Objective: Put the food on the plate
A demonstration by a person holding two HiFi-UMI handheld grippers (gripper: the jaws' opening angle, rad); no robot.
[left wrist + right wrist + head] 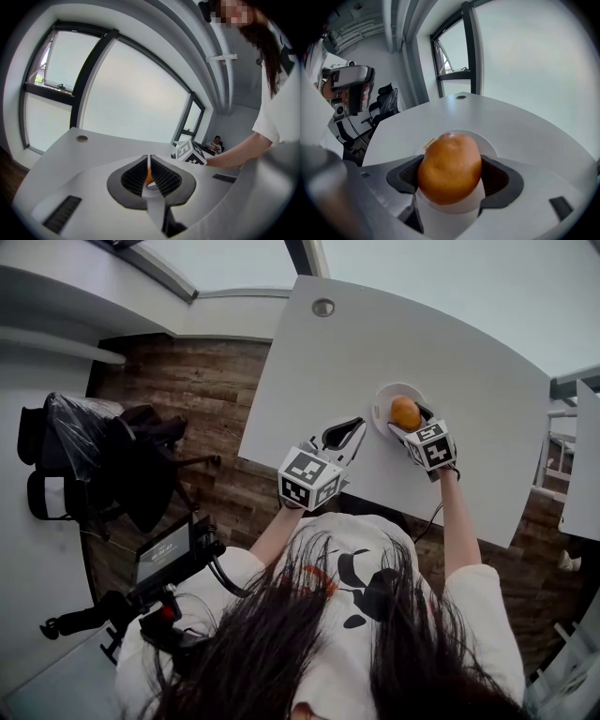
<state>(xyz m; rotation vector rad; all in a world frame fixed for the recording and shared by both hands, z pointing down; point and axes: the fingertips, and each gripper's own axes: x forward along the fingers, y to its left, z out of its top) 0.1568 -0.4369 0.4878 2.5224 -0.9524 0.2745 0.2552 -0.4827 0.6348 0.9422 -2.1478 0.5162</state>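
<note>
A round orange-brown piece of food sits between the jaws of my right gripper, which is shut on it. It is held right over a small white plate; I cannot tell whether it touches the plate. In the head view the food and plate lie at the middle of the white table, with the right gripper just in front. My left gripper hovers left of the plate. Its jaws stand shut with nothing between them.
A round metal grommet sits in the table's far corner. Off the table's left edge are wooden floor, a black office chair and a small screen on a rig. Another white desk stands at the right.
</note>
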